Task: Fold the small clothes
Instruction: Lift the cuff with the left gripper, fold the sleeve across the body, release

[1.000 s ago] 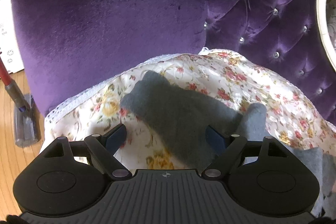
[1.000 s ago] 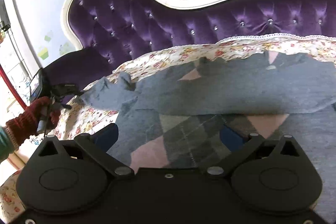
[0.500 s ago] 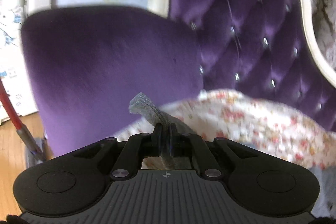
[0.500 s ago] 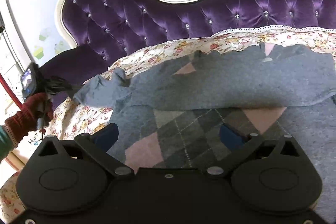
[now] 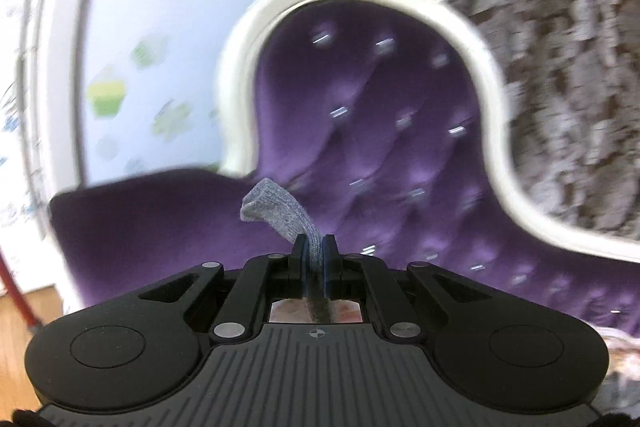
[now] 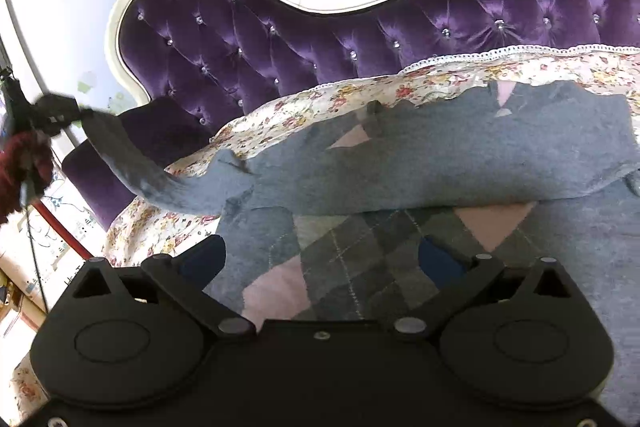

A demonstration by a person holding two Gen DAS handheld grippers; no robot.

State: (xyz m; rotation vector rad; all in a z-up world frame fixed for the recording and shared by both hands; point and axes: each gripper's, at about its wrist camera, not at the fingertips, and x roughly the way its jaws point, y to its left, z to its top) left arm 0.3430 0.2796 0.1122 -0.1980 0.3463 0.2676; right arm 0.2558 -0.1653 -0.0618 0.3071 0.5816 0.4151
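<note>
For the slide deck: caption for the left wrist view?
Left gripper shut on grey sweater sleeve, lifted before purple tufted sofa.

The grey argyle knit sweater (image 6: 420, 187) lies on the floral lace-edged cover (image 6: 280, 115), before the purple tufted sofa back (image 6: 320, 27); its sleeve (image 6: 132, 155) stretches left off it.

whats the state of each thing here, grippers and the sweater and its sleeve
left gripper: shut on the grey knit sleeve cuff.
right gripper: open, holding nothing, over the sweater.
grey argyle knit sweater: lying partly folded on the floral cloth.
sleeve: lifted, stretched off to the left.
</note>
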